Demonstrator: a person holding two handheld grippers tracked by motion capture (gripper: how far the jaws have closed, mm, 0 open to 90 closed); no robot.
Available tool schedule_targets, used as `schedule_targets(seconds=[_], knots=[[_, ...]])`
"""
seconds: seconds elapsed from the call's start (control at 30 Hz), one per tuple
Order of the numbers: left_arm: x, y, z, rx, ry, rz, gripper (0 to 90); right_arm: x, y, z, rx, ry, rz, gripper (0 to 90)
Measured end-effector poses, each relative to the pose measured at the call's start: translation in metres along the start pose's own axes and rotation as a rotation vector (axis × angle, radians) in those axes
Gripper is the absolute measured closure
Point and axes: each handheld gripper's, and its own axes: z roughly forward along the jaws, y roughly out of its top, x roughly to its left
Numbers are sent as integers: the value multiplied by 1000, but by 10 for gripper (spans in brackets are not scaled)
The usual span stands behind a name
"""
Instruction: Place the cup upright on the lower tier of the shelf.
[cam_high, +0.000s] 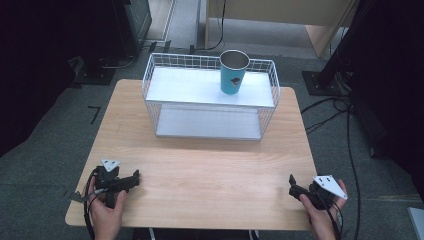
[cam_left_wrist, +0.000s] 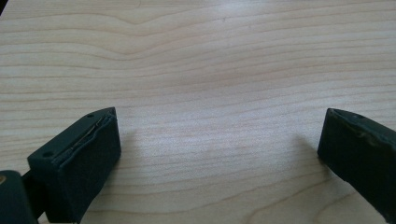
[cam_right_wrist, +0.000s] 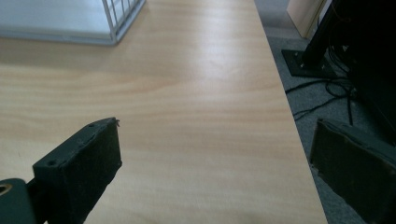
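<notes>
Cup (cam_high: 233, 72), teal with a metal-looking inside, stands upright on the top shelf of a white wire rack (cam_high: 150, 75) at the far side of the table (cam_high: 210, 175), toward the rack's right end. It is well apart from both grippers, which sit at the near edge.

At the near left corner, the left gripper (cam_high: 131, 179) lies low over the wood in a hand (cam_high: 106, 212), its jaws pointing toward the right. From the left gripper view, the left gripper (cam_left_wrist: 219, 140) has its jaws spread wide with bare tabletop between them and nothing held. The cup is far ahead and to the right of it.

At the near right corner, the right gripper (cam_high: 292, 186) is held in the other hand (cam_high: 322, 220), pointing left. In the right gripper view its jaws are also spread wide and empty around the table's right edge, with a corner of the rack (cam_right_wrist: 112, 28) at upper left. The cup stands far ahead and to the left of it.
</notes>
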Motion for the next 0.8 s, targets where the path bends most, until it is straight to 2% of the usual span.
schedule_targets(seconds=[0.07, 0.2, 0.3, 0.37, 0.5, 0.67, 0.8], knots=[[0, 0, 0, 0, 0, 0, 0, -2, -6, -1, 42, 5, -18, 21], [0, 0, 0, 0, 0, 0, 0, -5, -12, 1, 99, 14, -5, 21], [0, 0, 0, 0, 0, 0, 0, -7, -16, 7, 148, 10, -16, 22], [0, 0, 0, 0, 0, 0, 0, -7, -17, 9, 174, 27, -16, 23], [0, 0, 0, 0, 0, 0, 0, -6, -16, 10, 185, 28, -17, 25], [0, 0, 0, 0, 0, 0, 0, -6, -17, 14, 250, 74, -33, 25], [0, 0, 0, 0, 0, 0, 0, -6, -17, 14, 257, 89, -27, 24]])
